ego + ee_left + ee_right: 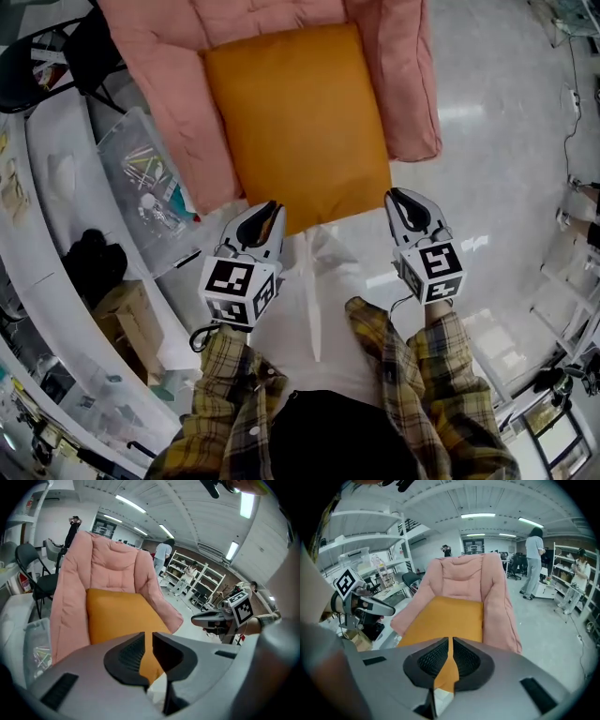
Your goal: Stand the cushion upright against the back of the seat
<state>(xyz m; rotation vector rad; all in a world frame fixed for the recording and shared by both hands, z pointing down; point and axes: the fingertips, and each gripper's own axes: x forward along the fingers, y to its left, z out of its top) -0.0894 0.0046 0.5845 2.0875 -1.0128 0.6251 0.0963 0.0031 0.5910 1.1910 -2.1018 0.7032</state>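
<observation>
Step in hand: approach, no grip yet. The orange cushion (295,122) lies flat on the pink armchair (169,66), not raised against its back. Left tongs (271,206) stand a crack apart and right tongs (395,195) are together. Both are empty, just beside the cushion's near edge.

Next move, as judged: open, clamp that edge, tip the cushion upright.

The clear plastic bin (120,124) beside the chair holds small oddments, not identifiable.

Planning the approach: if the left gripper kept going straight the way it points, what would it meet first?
Most likely the cushion, around its near corner, though depth is hard to judge.
</observation>
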